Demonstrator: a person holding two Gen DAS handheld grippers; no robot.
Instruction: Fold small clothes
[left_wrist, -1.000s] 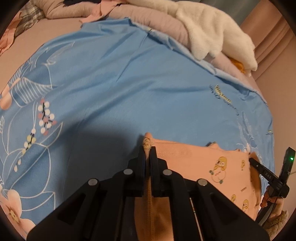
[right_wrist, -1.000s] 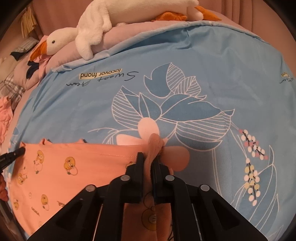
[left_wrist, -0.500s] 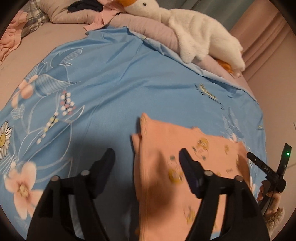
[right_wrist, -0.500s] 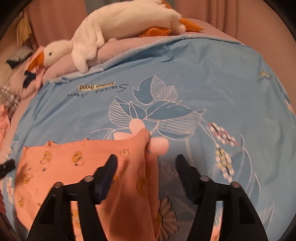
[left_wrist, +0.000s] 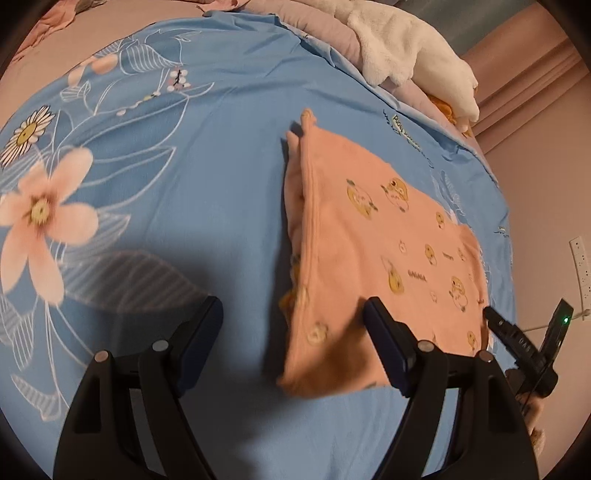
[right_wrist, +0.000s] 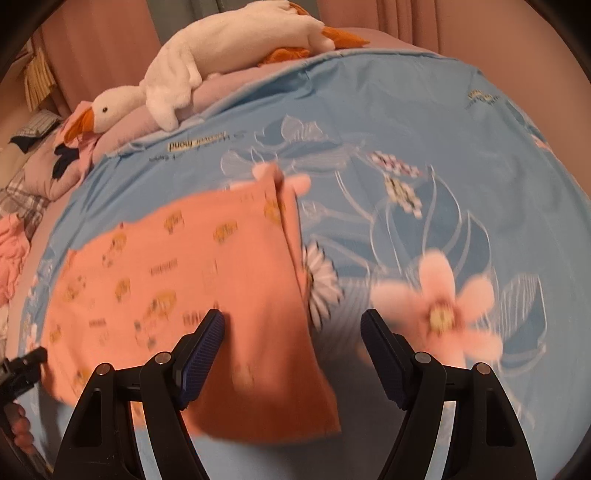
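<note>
While the orange garment lies folded on the blue bedspread, below the plush goose, left gripper and right gripper jaws stand released: fold laid, next likely regrasping an edge for 1 more fold.

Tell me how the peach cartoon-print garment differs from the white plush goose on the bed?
The peach cartoon-print garment lies flat and folded on the blue floral sheet; the white plush goose is bulky and rests on the mauve bedding at the bed's far edge. The garment is smooth cloth printed with small yellow figures; the goose is plain fluffy white with an orange beak. The garment lies near the grippers; the goose lies farther off. Both are soft and untouched.
</note>
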